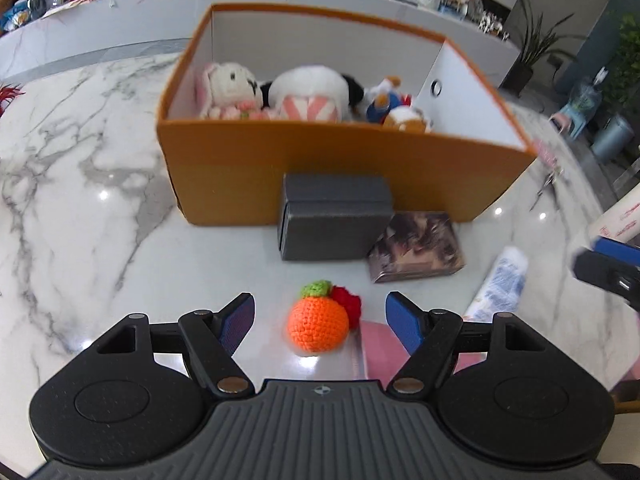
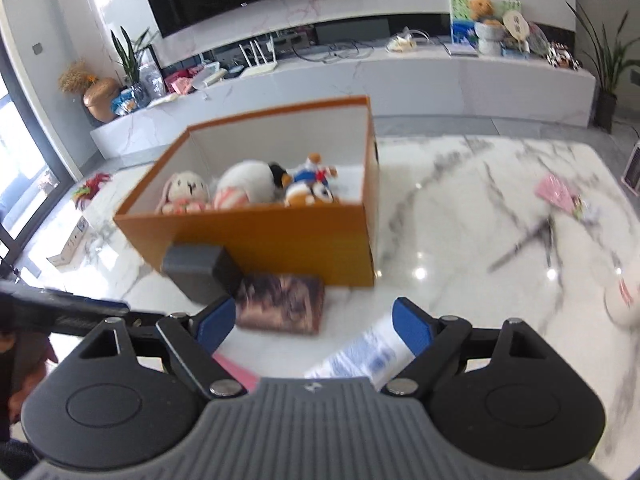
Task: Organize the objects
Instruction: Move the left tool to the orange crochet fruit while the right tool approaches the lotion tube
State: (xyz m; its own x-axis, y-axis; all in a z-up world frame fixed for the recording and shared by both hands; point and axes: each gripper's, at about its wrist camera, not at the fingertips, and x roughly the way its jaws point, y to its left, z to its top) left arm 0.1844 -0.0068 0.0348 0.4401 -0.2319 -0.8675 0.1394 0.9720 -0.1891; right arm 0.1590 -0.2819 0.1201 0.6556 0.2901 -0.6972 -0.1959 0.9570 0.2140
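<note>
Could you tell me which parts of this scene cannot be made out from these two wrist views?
- Orange box: its floor and the plush toys' lower halves sit behind the near wall in both views.
- Pink flat item: mostly covered by the left hand-held gripper.
- Blue-and-white packet: blurred print, partly behind the right hand-held gripper.
- Dark thin object: motion-blurred, unidentifiable.
</note>
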